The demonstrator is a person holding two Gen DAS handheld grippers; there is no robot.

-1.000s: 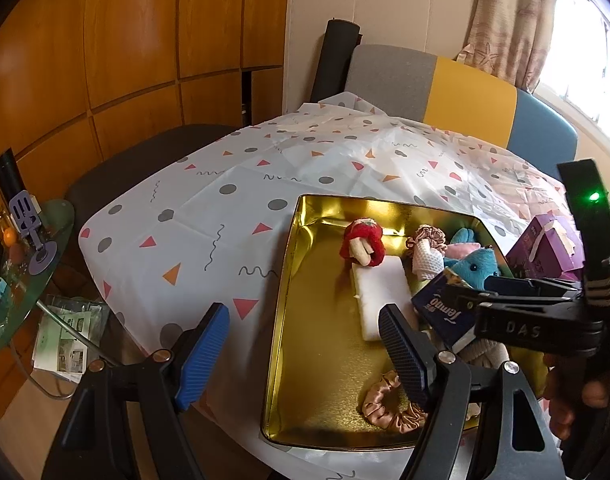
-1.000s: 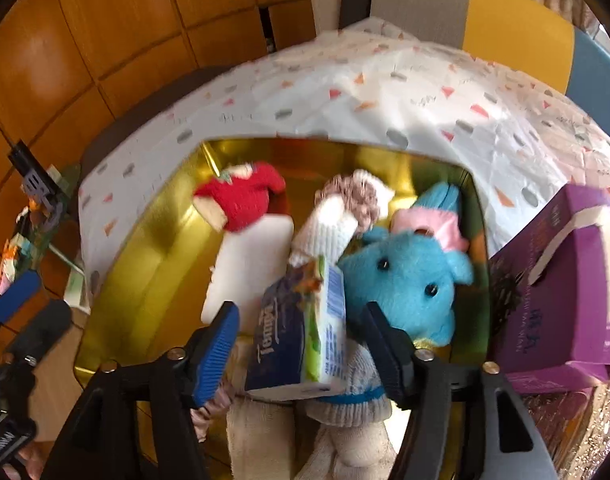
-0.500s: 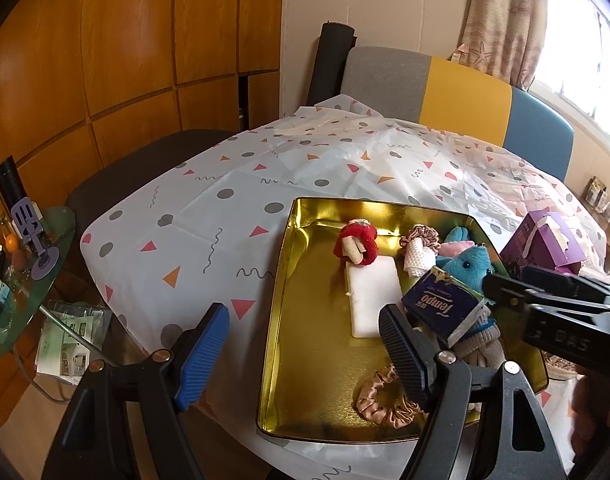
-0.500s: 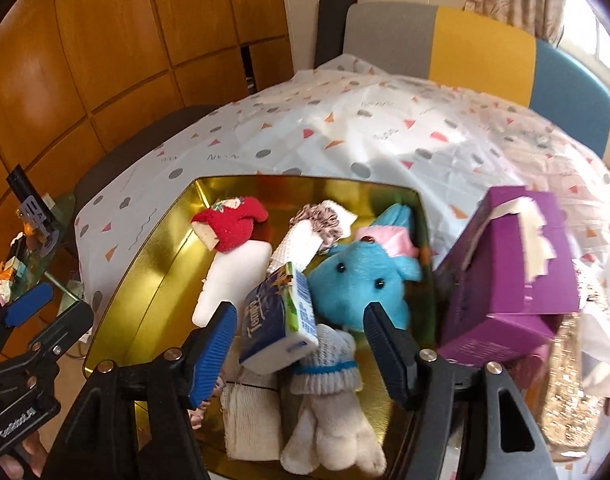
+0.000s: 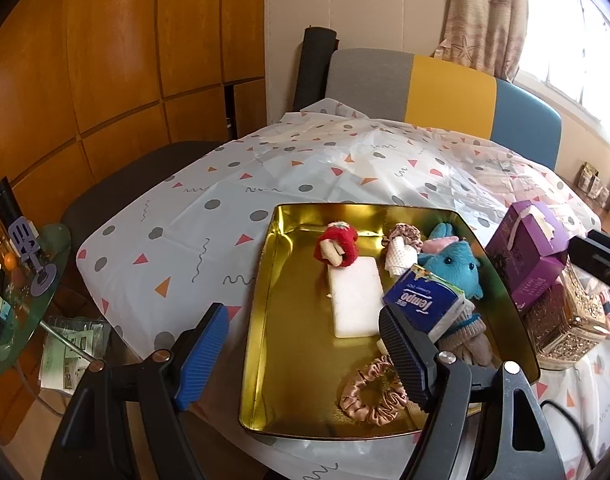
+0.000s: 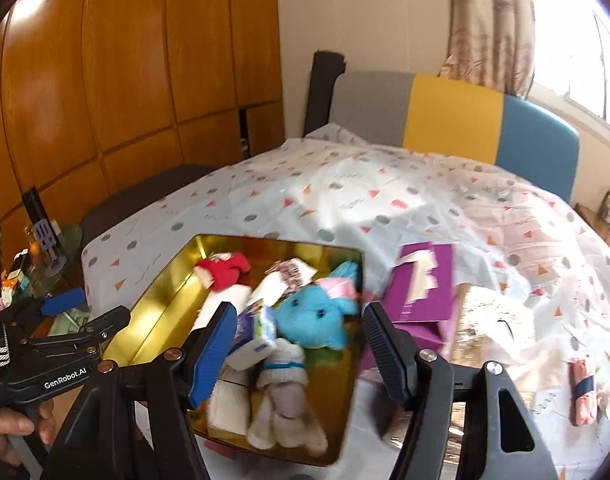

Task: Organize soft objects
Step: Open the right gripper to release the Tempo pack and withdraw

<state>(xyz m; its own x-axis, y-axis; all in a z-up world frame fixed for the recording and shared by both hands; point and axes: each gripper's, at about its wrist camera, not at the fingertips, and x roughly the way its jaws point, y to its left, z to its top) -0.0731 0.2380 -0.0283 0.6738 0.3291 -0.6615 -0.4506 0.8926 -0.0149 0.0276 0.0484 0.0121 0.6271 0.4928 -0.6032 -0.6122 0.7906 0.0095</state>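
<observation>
While both grippers hang over the near edge of the table, the soft things sit piled in the gold tray (image 5: 265, 320), mostly along its right side. The left gripper (image 5: 305, 348) has its jaws spread with nothing between them, low over the tray's near left corner. The right gripper (image 6: 301, 344) is also spread and empty, held above the near end of the tray.

To my eye the blue plush (image 5: 453, 264) would squash easily and weigh almost nothing; I'd take it across the round head. It faces the near side, leaning on the tray's right wall. The tissue pack (image 5: 425, 300) rests tilted on the grey doll (image 6: 281, 396), its long axis running left to right in the left view; it looks light, slick in its wrapper, best pinched across the short sides. The doll lies lengthwise, feet toward the near rim. A white pad (image 5: 355, 300) lies flat, long axis running away from us, with a red toy (image 5: 337, 240) touching its far end. The pink scrunchie (image 5: 371, 392) lies flat near the front, floppy, likely to slip unless caught through its ring.
</observation>
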